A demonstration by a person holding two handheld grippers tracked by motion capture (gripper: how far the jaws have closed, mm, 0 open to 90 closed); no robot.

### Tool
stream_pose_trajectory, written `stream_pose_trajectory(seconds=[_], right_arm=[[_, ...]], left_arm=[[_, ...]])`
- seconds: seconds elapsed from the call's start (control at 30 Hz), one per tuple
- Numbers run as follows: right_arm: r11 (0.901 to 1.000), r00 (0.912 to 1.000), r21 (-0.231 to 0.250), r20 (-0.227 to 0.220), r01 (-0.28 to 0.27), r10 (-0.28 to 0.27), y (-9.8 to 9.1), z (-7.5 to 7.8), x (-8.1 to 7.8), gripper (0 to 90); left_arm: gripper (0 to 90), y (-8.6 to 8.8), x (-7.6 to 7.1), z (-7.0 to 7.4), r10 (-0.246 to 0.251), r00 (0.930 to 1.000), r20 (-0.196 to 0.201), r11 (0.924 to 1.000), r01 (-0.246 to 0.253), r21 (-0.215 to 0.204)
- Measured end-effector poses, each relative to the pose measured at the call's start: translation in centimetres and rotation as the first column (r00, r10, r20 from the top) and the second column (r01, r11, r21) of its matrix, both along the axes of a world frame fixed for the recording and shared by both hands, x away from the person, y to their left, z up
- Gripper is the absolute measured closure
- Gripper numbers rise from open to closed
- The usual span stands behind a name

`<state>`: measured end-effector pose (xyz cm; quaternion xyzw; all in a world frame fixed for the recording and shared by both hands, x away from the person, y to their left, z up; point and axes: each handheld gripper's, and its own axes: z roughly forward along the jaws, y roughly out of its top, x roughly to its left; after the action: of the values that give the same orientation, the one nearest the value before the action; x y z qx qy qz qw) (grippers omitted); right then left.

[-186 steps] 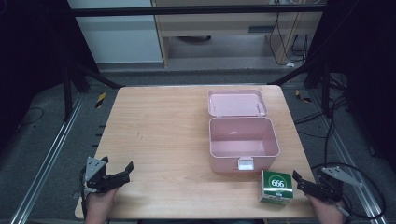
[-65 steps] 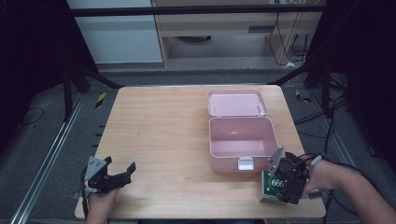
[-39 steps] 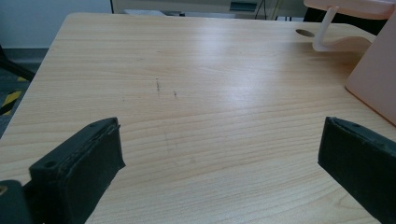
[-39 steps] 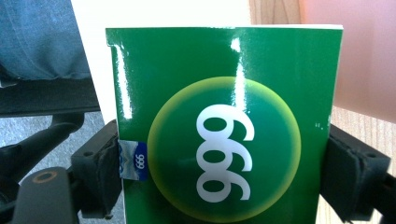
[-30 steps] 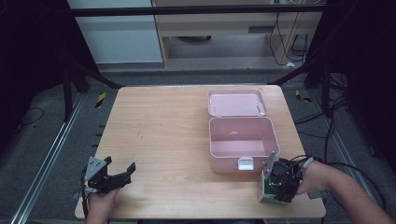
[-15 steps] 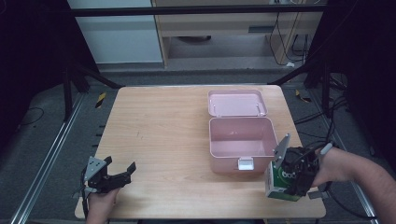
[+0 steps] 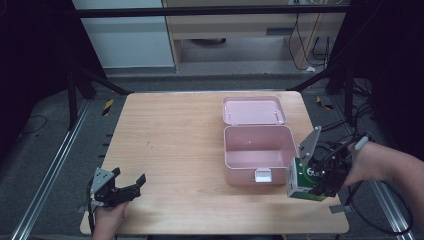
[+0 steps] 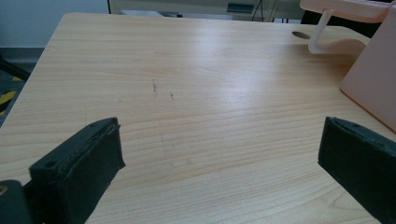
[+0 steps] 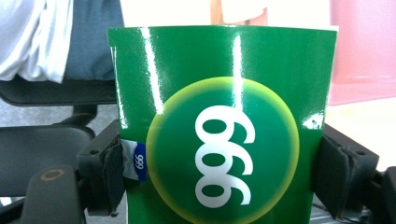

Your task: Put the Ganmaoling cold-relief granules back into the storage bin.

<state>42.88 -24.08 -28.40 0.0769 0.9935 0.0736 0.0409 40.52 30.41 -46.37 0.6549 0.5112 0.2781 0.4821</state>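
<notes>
A green box [image 7: 304, 181] with a yellow-ringed circle and white digits hangs above the table's front right corner, beside the pink case [image 7: 257, 152]. My right gripper [image 7: 320, 177] is shut on it; in the right gripper view both pads [image 9: 109, 175] press the sides of the green box [image 9: 224, 140]. The pink case stands open, its lid [image 7: 254, 110] lying flat behind it. At the front left corner my left gripper [image 7: 129, 184] rests open, its jaws wide apart over bare wood in the left gripper view, with nothing between them.
The wooden table [image 7: 170, 140] has free room across its left and middle. The pink case's side [image 8: 373, 79] and lid hinge [image 8: 322, 39] lie to the right in the left gripper view. Cables trail off the right edge by the person's forearm [image 7: 390, 165].
My right gripper came in to the green box, closed on it and has lifted it off the table, up beside the pink case's front right corner. The left gripper has stayed put.
</notes>
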Motion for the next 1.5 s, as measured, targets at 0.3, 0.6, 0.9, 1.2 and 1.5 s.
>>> stream_pose_trajectory(seconds=[0.3, 0.6, 0.9, 1.2, 1.5], right_arm=[[0.9996, 0.996, 0.015, 0.086, -0.025, 0.024, 0.9, 2.9, 2.1, 18.3], [0.9984, 0.9901, 0.009, 0.129, -0.056, 0.055, 2.6, 4.2, 4.7, 18.1], [0.9975, 0.9894, -0.011, 0.127, -0.069, 0.07, 3.9, 3.5, 7.1, 18.1], [0.9955, 0.989, -0.047, 0.119, -0.083, 0.088, 4.3, 1.3, 9.0, 18.1], [0.9937, 0.9882, -0.067, 0.119, -0.089, 0.097, 4.9, -0.4, 9.9, 17.9]], left_arm=[[0.0, 0.0, 0.0, 0.0, -0.004, 1.0, -0.002, 1.0, 0.004, 0.0], [0.0, 0.0, 0.0, 0.0, -0.013, 0.9999, -0.004, 0.9999, 0.013, 0.004], [0.0, 0.0, 0.0, 0.0, -0.018, 0.9998, -0.002, 0.9998, 0.018, 0.003], [0.0, -0.3, 0.1, 0.0, -0.032, 0.9995, -0.002, 0.9995, 0.032, 0.006], [0.0, -0.2, 0.1, 0.0, -0.034, 0.9994, -0.001, 0.9994, 0.034, 0.0]])
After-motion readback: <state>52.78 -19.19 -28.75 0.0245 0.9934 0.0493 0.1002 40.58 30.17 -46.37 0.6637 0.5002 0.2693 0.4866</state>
